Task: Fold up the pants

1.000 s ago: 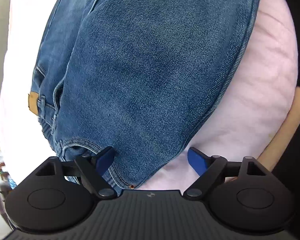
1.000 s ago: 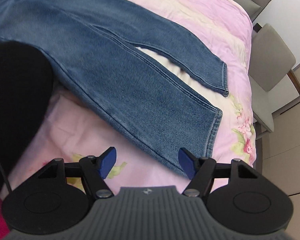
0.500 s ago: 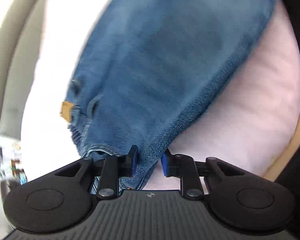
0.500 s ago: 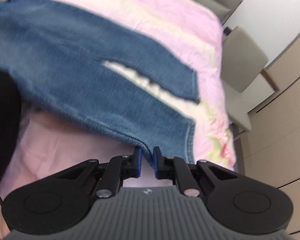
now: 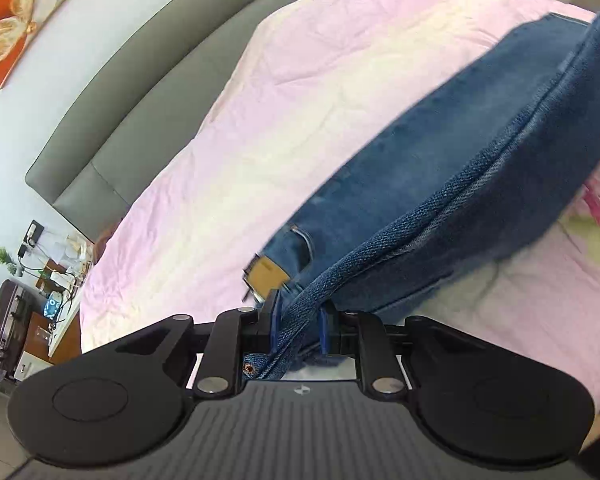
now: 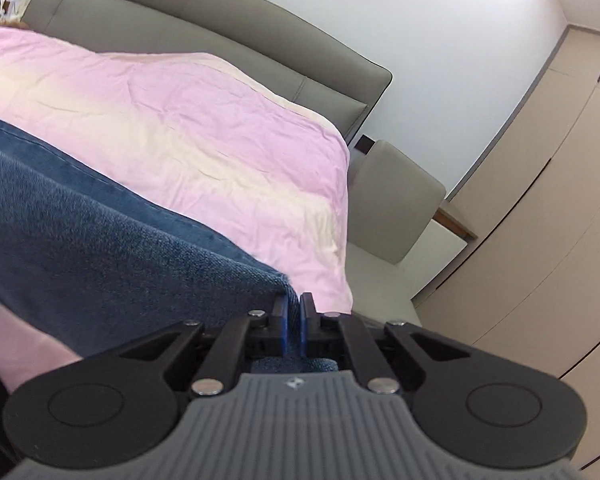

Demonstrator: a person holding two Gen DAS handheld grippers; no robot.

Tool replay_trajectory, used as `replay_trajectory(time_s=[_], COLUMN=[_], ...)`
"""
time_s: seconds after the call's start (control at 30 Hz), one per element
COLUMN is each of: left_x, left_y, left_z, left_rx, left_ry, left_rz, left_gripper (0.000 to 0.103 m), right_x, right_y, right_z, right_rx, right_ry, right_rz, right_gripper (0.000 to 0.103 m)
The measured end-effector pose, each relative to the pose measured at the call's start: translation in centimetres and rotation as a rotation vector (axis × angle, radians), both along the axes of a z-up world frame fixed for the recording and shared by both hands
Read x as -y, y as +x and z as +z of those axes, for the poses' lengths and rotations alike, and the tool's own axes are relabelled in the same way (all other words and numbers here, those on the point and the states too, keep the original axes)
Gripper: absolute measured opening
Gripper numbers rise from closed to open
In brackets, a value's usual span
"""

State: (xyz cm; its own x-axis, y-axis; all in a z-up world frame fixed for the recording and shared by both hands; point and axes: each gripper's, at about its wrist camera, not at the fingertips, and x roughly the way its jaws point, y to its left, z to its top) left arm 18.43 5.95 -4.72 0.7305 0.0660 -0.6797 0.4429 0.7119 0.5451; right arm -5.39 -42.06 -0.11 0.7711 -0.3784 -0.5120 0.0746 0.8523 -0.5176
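Observation:
Blue jeans [image 5: 440, 184] lie across a pink bed cover [image 5: 260, 120]. My left gripper [image 5: 298, 322] is shut on the jeans' waistband edge, next to the tan leather patch [image 5: 266, 278], and holds that edge lifted. In the right wrist view my right gripper [image 6: 294, 320] is shut on the hem corner of a jeans leg [image 6: 100, 248], also raised off the pink cover [image 6: 200, 132]. The lifted denim hangs between the two grippers and hides the bed below it.
A grey padded headboard [image 5: 140, 92] runs along the far side of the bed. A grey chair [image 6: 392, 208] and beige wardrobe doors [image 6: 540, 220] stand to the right. A cluttered nightstand [image 5: 48, 272] is at the far left.
Both grippers went from open to shut on the jeans, the left on the waistband and the right on the leg hem. Both then lifted and tilted up, raising the denim.

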Motion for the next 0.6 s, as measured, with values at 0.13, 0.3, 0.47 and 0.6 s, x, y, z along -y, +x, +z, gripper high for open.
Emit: replay_trajectory(time_s=[0.13,0.3,0.47,0.6], left_x=[1.8,3.7,4.7,5.5], left_y=[4.6,9.7,14.3,16.7], left_z=[0.1,-0.2,-2.9,-6.8], left_rx=[0.003,0.011,-0.028,-0.080], left_ry=[0.012,0.060,0.114,0.169], left_rz=[0.029,0.063,0.099,0.082], left_gripper=[0.021,0.021,0.021,0.021], right_x=[0.7,1.9,2.3,2.4], right_y=[5.4,12.7,20.1,25.3], right_z=[-1.4,-2.8,-5.8,-9.4], right_rx=[-0.040,-0.084,-0.161,-0.240], right_ry=[-0.035,-0.067,-0.102,-0.139], right_rz=[-0.019,-0.019,0.002,0.022], right_gripper=[0.000,0.000,0.000,0.000])
